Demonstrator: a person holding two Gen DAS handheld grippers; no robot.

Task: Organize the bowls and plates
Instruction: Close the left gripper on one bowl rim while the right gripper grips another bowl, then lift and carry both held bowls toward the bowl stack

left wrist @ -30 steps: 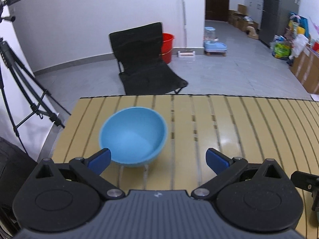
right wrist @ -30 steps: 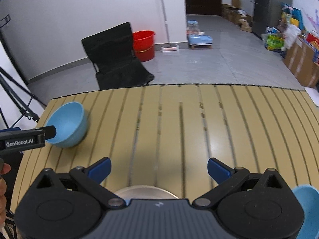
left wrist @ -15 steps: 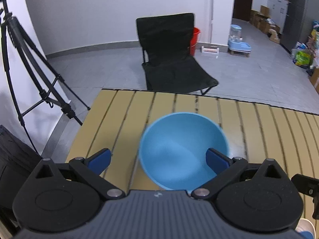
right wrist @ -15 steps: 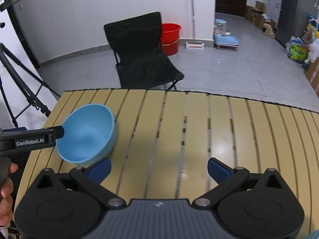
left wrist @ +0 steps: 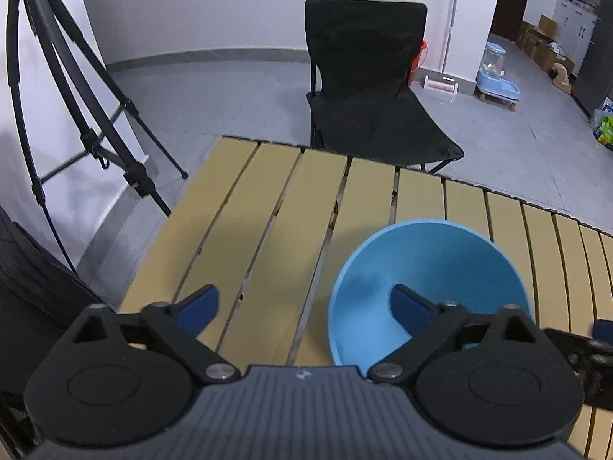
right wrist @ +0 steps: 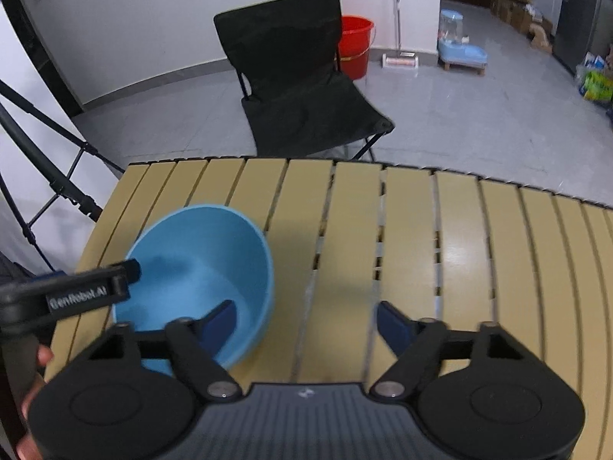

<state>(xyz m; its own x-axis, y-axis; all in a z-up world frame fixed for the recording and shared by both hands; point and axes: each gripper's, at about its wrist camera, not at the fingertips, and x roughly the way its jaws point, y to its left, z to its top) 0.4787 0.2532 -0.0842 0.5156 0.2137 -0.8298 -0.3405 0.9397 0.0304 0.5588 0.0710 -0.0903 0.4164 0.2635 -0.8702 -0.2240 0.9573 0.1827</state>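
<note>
The bowl (left wrist: 440, 260) is light blue, the slatted table (right wrist: 421, 230) yellow, the chair (right wrist: 291, 76) black, the bucket (right wrist: 354, 44) red.

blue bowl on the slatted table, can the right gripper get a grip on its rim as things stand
Probably yes. The right gripper straddles the rim of the blue bowl, one finger inside, one outside; its jaws have just been closing, pads not yet pressing. The left gripper straddles the opposite rim, not blocking.
</note>
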